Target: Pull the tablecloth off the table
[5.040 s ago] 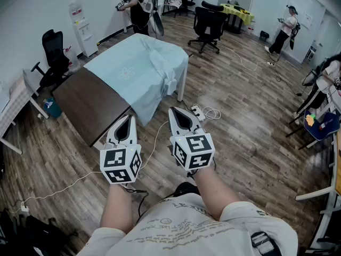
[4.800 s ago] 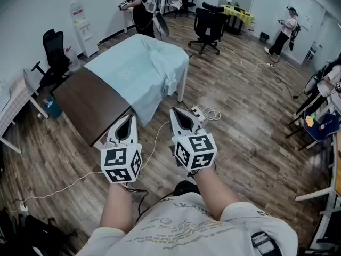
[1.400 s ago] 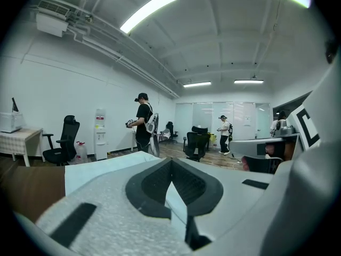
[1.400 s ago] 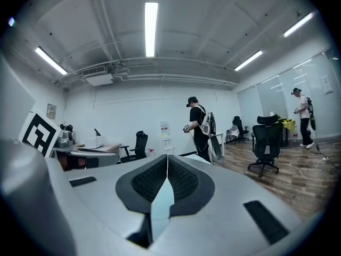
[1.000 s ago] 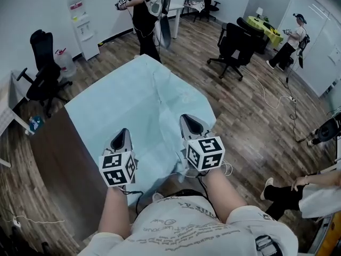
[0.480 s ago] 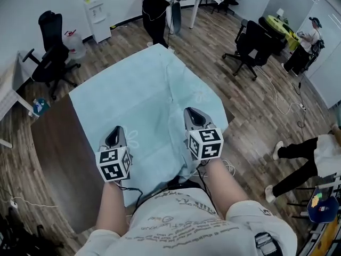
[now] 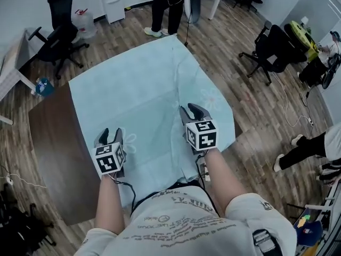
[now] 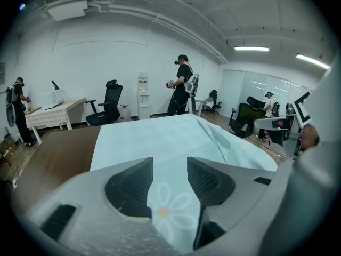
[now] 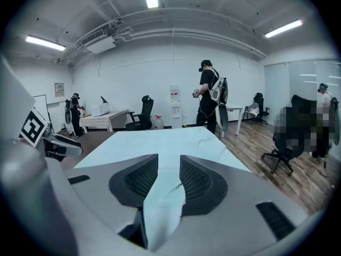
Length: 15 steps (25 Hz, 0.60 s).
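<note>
Left gripper (image 7: 111,135), right gripper (image 7: 192,110): jaws newly-parted

The tablecloth (image 7: 144,89) lies flat over the bench (image 7: 50,143), leaving open room across its top and along the bare wood strip at left. A standing person (image 7: 170,4) blocks the far end. One office chair (image 7: 272,47) stands off the right side, another (image 7: 58,31) off the far left corner
</note>
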Available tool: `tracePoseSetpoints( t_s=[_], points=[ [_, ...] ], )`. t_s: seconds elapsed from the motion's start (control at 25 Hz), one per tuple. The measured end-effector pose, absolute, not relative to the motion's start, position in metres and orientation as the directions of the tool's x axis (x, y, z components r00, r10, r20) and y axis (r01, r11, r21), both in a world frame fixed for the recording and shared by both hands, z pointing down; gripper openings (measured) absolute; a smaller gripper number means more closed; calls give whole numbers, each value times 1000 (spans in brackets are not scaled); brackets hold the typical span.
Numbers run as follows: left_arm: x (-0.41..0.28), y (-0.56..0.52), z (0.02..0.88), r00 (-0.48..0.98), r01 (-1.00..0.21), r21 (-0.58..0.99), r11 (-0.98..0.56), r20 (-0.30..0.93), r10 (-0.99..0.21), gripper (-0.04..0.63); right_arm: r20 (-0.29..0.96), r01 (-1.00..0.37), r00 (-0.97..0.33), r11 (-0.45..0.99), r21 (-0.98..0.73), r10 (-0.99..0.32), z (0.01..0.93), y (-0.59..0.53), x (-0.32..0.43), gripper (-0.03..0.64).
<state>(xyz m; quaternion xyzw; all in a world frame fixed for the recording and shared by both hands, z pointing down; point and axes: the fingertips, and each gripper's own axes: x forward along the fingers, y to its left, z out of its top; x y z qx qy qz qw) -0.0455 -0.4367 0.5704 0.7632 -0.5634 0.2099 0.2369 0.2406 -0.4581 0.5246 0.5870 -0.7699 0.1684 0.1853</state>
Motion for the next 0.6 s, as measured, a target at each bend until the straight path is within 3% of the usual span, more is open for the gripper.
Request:
tracePoseSetpoints(
  t_s=[0.6],
  points=[
    [-93, -459, 664, 111, -993, 101, -53, 743, -660, 322, 712, -959, -191, 284, 12, -676, 639, -547, 281, 278]
  ],
)
